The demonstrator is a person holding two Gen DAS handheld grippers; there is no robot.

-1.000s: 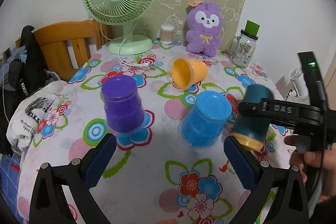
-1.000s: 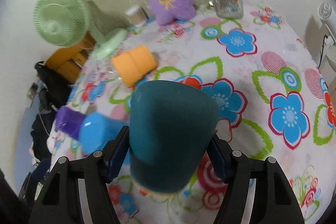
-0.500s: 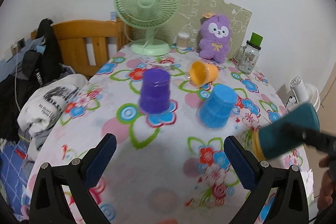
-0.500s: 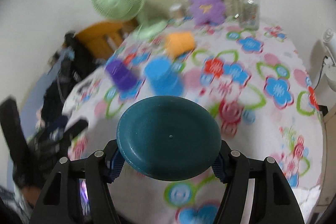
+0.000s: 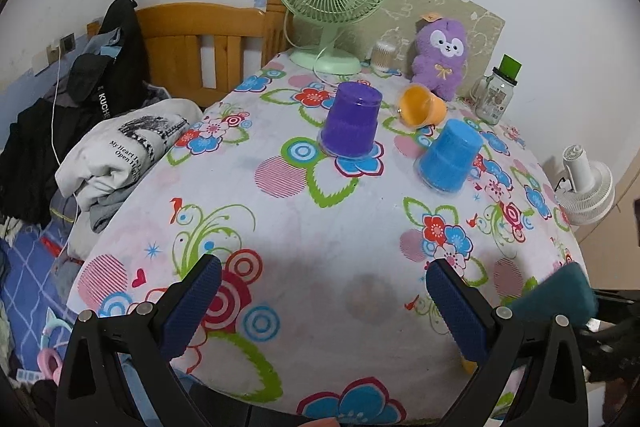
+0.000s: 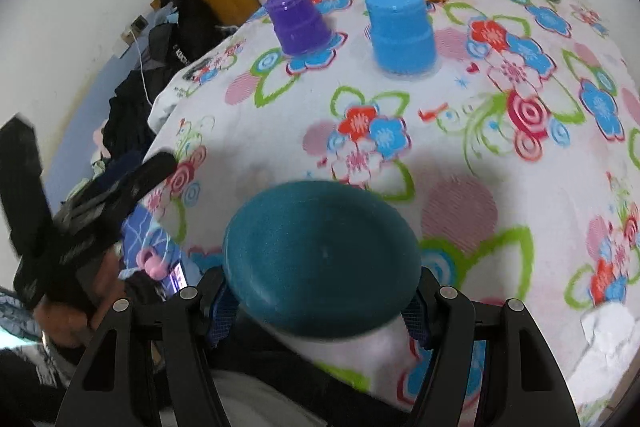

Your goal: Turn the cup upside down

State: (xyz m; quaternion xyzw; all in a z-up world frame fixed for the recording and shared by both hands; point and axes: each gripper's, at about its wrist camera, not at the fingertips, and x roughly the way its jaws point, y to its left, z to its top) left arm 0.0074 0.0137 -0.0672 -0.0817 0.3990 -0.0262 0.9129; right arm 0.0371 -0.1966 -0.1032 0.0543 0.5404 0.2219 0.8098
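Teal cup (image 6: 322, 259): clamped between the fingers of the right tool (image 6: 320, 301), flat base turned toward the lens, lifted clear of the table (image 6: 460, 131); in the left wrist view only a teal edge (image 5: 560, 291) showing at far right, level with the left tool.
Right tool: shut on the cup wall, one pad on each side, just behind the base.
Left tool (image 5: 322, 301): fingers wide apart, holding nothing, hovering over the near table edge.
Handling: probably light, stiff plastic; wall looks matte and faintly textured, so fair grip; tapered shape likely to slide toward the narrow end if squeezed loosely; unlikely to break if dropped.
Hold: across the wall, mid-height, pads on opposite sides as now; rim hidden behind the base, so its state not tellable.
Ahead of the tools: purple cup (image 5: 353, 121) and blue cup (image 5: 450, 157) both mouth down; orange cup (image 5: 420, 106) beyond them on its side.
Set-down: judged best on the bare patch of table between the right tool and the blue cup, rim flat before letting go.
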